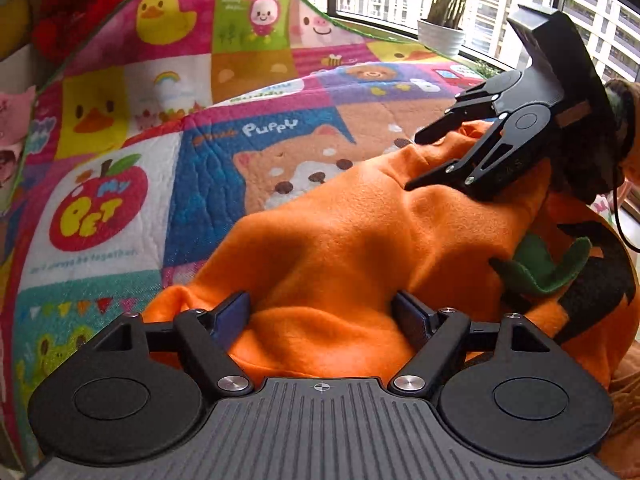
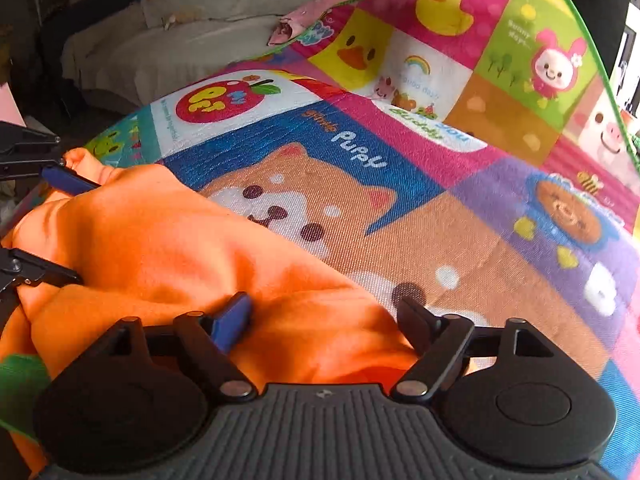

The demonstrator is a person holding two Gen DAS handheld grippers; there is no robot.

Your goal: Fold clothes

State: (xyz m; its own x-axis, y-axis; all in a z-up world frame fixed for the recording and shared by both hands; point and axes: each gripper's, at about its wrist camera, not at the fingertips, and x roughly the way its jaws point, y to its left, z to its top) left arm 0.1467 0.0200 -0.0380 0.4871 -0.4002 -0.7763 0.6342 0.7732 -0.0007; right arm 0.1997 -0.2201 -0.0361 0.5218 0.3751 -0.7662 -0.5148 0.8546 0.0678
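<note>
An orange fleece garment [image 1: 340, 240] with green leaf trim [image 1: 540, 264] and black patches lies bunched on the cartoon play mat [image 1: 200, 112]. My left gripper [image 1: 320, 312] is open, its fingers spread wide with orange fleece between them. My right gripper [image 1: 416, 160] shows in the left wrist view at the garment's far upper edge, jaws apart over the fleece. In the right wrist view my right gripper [image 2: 324, 316] is open, one blue pad [image 2: 234, 320] on the garment [image 2: 160, 240], the other finger over the mat [image 2: 480, 220]. The left gripper's fingers [image 2: 60, 178] show at the left edge.
A white potted plant [image 1: 440, 36] stands by the windows behind the mat. A grey-covered sofa [image 2: 180, 40] with soft toys lies beyond the mat's far edge. A small pink cloth [image 2: 304, 20] rests at the mat's corner. The mat's back part curves up.
</note>
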